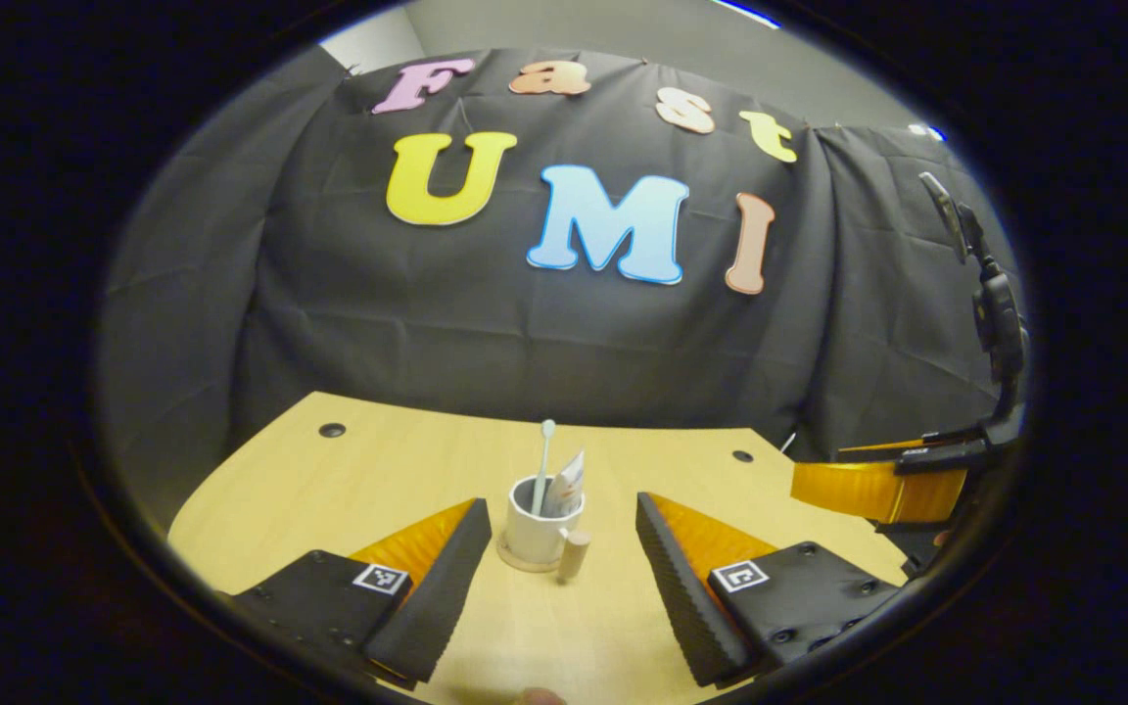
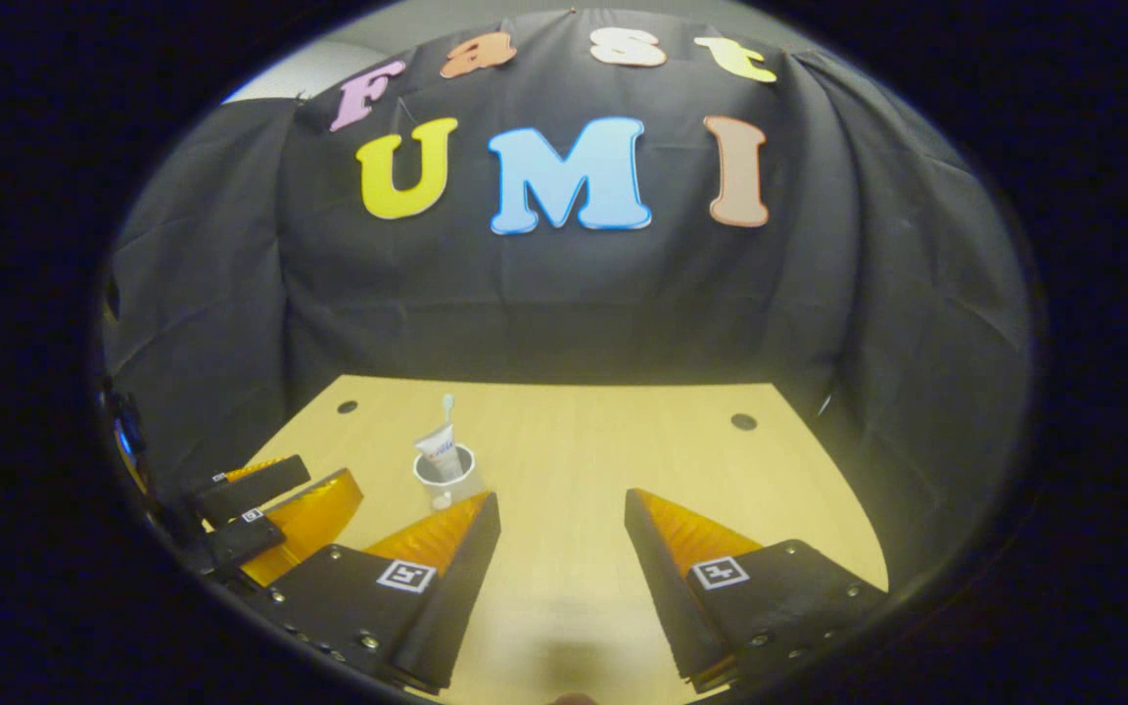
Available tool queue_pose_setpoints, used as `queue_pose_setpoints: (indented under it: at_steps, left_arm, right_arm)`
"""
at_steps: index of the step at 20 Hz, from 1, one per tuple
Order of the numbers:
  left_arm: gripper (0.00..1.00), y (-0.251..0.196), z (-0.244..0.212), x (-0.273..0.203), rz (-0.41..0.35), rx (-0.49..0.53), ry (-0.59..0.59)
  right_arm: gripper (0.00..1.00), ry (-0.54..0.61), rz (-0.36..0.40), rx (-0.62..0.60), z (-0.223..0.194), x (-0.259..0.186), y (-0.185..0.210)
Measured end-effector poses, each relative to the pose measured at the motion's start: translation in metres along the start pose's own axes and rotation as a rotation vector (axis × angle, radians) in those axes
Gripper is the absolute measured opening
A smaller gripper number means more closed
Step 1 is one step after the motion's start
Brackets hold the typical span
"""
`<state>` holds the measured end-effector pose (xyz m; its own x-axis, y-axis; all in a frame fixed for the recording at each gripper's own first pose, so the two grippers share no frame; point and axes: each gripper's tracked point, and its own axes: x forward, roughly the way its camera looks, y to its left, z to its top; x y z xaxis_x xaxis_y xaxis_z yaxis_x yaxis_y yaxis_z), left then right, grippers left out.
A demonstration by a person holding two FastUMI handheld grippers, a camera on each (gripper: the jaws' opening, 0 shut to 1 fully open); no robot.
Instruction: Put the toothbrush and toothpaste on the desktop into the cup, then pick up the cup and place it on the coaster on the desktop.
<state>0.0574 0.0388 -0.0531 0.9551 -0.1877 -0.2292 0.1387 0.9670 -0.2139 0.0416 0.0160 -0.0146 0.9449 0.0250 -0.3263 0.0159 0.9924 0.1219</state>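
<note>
A white cup [image 1: 535, 534] with a wooden handle stands upright on a round wooden coaster [image 1: 523, 562] in the middle of the light wooden desktop [image 1: 378, 480]. Inside it stand a white toothbrush [image 1: 543, 460] and a tube of toothpaste [image 1: 566, 485]. My left gripper [image 1: 562, 548] is open, its fingers on either side of the cup and nearer to me, not touching it. In the right gripper view the cup [image 2: 448, 474] with the toothpaste [image 2: 439, 452] sits ahead and to the left of my open right gripper [image 2: 560, 524], which holds nothing.
The right gripper's body [image 1: 902, 480] shows at the right edge of the left gripper view, and the left gripper's body [image 2: 260, 509] shows at the lower left of the right gripper view. Two dark round holes [image 2: 743, 421] mark the desktop's far corners. Black cloth hangs behind the desk.
</note>
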Motion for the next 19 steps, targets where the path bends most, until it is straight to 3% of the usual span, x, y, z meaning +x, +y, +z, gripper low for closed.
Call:
queue_pose_setpoints:
  at_steps: [7,9,14,19]
  left_arm:
    - [0.96,-0.031,0.047,-0.025,0.038,0.016,-0.174]
    - [0.96,-0.045,0.059,-0.039,0.034,0.026,-0.232]
    - [0.94,-0.058,0.066,-0.065,0.08,0.063,-0.308]
    - [0.96,-0.069,0.072,-0.074,0.117,0.07,-0.335]
  right_arm:
    - [0.8,-0.294,-0.032,-0.17,0.037,-0.042,-0.021]
    - [0.87,-0.311,-0.005,-0.177,0.037,-0.048,-0.016]
    - [0.85,-0.344,0.101,-0.135,0.043,-0.061,-0.005]
    - [0.85,-0.395,0.108,-0.156,0.054,-0.067,-0.014]
